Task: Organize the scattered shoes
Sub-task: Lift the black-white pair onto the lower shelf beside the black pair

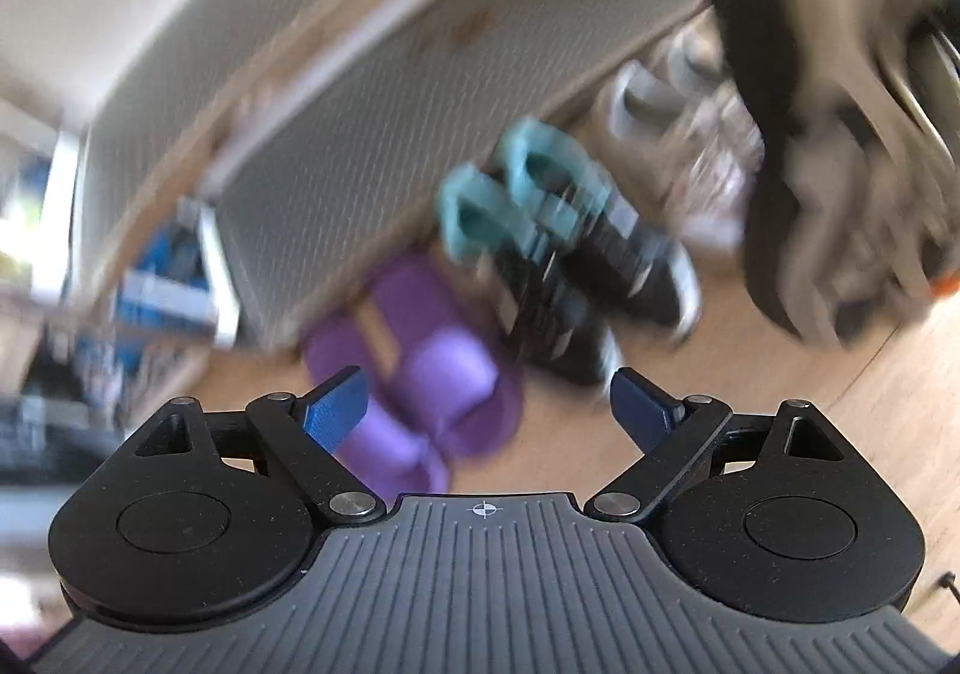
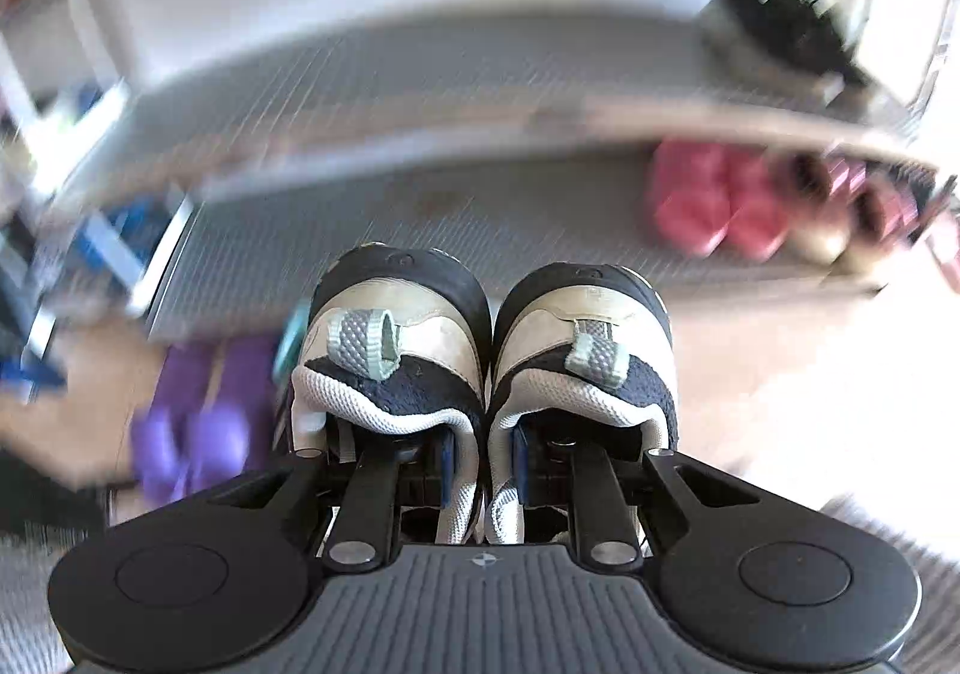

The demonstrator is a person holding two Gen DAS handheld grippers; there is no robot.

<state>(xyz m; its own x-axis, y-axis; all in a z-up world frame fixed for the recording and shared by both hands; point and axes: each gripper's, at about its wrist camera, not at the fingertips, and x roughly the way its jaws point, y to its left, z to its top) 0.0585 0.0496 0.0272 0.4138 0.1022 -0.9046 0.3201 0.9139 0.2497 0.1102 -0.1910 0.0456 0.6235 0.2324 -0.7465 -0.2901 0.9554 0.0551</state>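
My right gripper (image 2: 480, 461) is shut on a pair of navy and cream sneakers (image 2: 486, 338), its blue pads pinching the two inner heel collars together. The pair hangs heels toward the camera in front of a shoe rack (image 2: 360, 74). In the left wrist view that same pair (image 1: 840, 134) shows blurred at the upper right, off the floor. My left gripper (image 1: 489, 404) stands open and empty above purple slippers (image 1: 420, 368) on the wooden floor. Black sneakers with teal lining (image 1: 552, 236) stand beside the slippers.
Pale grey shoes (image 1: 672, 104) sit under the rack's lowest shelf (image 1: 372, 92). Pink slippers (image 2: 714, 206) and pink-lined shoes (image 2: 840, 218) rest on a lower shelf, a dark shoe (image 2: 780, 32) on the shelf above. Blue and white clutter (image 1: 162, 278) lies left of the rack.
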